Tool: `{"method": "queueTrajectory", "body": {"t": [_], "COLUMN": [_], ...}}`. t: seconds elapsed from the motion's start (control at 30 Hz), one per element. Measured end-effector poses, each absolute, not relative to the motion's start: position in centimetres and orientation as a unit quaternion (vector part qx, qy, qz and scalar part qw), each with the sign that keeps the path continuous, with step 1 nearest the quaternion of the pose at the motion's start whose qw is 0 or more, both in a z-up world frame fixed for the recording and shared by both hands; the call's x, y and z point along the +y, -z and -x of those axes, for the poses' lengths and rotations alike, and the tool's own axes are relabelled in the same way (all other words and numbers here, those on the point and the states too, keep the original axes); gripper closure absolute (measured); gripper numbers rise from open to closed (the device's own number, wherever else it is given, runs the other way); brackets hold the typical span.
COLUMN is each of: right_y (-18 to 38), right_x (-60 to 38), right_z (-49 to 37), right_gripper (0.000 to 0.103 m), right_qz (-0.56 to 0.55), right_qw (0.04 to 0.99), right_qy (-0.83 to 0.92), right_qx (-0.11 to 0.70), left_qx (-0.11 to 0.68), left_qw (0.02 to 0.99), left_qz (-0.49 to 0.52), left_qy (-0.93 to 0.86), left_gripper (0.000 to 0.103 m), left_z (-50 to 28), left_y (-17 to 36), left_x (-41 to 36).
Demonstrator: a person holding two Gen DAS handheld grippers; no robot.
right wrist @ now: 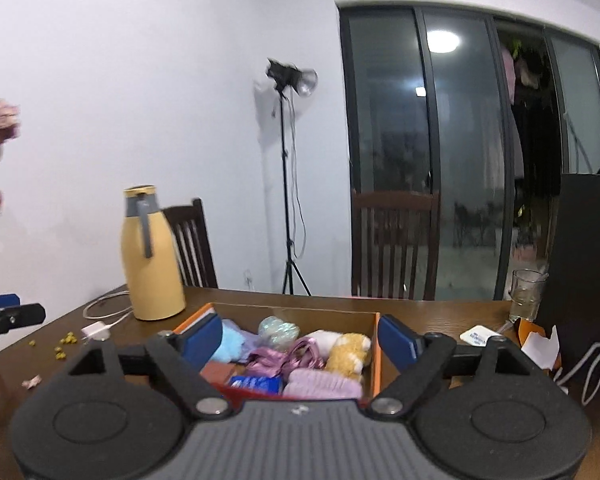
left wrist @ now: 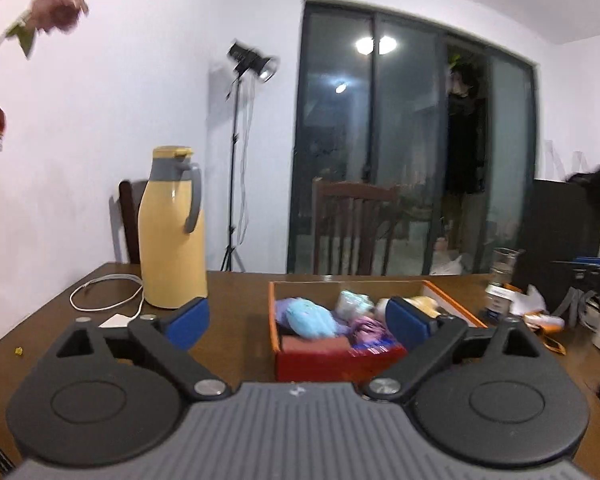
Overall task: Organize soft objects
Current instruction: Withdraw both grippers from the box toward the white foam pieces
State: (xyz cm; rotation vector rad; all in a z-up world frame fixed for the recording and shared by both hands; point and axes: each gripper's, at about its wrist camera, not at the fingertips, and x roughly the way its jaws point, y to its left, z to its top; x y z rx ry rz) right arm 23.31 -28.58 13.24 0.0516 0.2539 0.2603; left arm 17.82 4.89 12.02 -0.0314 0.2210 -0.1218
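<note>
An orange-rimmed cardboard box [left wrist: 332, 364] [right wrist: 377, 344] sits on the brown table and holds several soft things: a light blue plush [left wrist: 314, 318] [right wrist: 228, 344], a pink knit piece [right wrist: 324, 386], a yellow plush [right wrist: 348, 354], a purple ribbon bundle [right wrist: 288, 360] and a pale iridescent ball [right wrist: 278, 330]. My left gripper [left wrist: 298, 322] is open and empty, held just before the box. My right gripper [right wrist: 300, 338] is open and empty, its fingers straddling the box. The left gripper's finger also shows at the far left of the right wrist view [right wrist: 4, 312].
A yellow thermos jug [left wrist: 172, 228] [right wrist: 150, 256] stands left of the box with a white cable and charger [left wrist: 108, 300] beside it. A glass [right wrist: 526, 294], papers and cables lie at right. Small yellow crumbs [right wrist: 64, 344] lie at left. Chairs stand behind the table.
</note>
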Motion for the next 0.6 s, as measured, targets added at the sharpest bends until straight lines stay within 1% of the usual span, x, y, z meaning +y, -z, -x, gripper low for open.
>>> {"method": "queueTrajectory", "body": {"t": [0.1, 0.2, 0.3, 0.37, 0.43, 0.5, 0.6], "right_y": [-11.3, -9.5, -7.4, -5.9, -4.8, -4.2, -4.1], "right_x": [-27.5, -26.7, -26.7, -26.2, -25.7, -25.2, -25.1], "right_z": [-19.4, -15.5, -11.7, -9.8, -9.0, -8.6, -9.3], "right_gripper": [0.014, 0.013, 0.010, 0.007, 0.007, 0.007, 0.007], "right_qz": [-0.019, -0.024, -0.034, -0.035, -0.019, -0.004, -0.013], "right_qw": [0.984, 0.982, 0.981, 0.978, 0.974, 0.973, 0.974], "right_qy": [-0.136, -0.147, -0.148, -0.152, -0.164, -0.168, -0.157], "right_qx": [0.117, 0.112, 0.124, 0.137, 0.154, 0.161, 0.162], "left_qx": [0.099, 0.090, 0.093, 0.108, 0.124, 0.139, 0.151], "left_qw": [0.993, 0.993, 0.993, 0.992, 0.989, 0.988, 0.985], "left_qz": [0.011, -0.004, 0.000, 0.009, 0.010, 0.009, 0.017], "left_qy": [0.071, 0.072, 0.069, 0.071, 0.078, 0.073, 0.079], "left_gripper": [0.001, 0.000, 0.000, 0.000, 0.000, 0.000, 0.000], "left_z": [-13.6, -9.7, -7.5, -7.1, -7.3, -8.4, -9.4], "left_y": [-10.8, -9.2, -7.7, -6.8, -5.8, -5.3, -4.6], "left_x": [4.3, 3.5, 3.5, 3.4, 3.1, 2.7, 2.5]}}
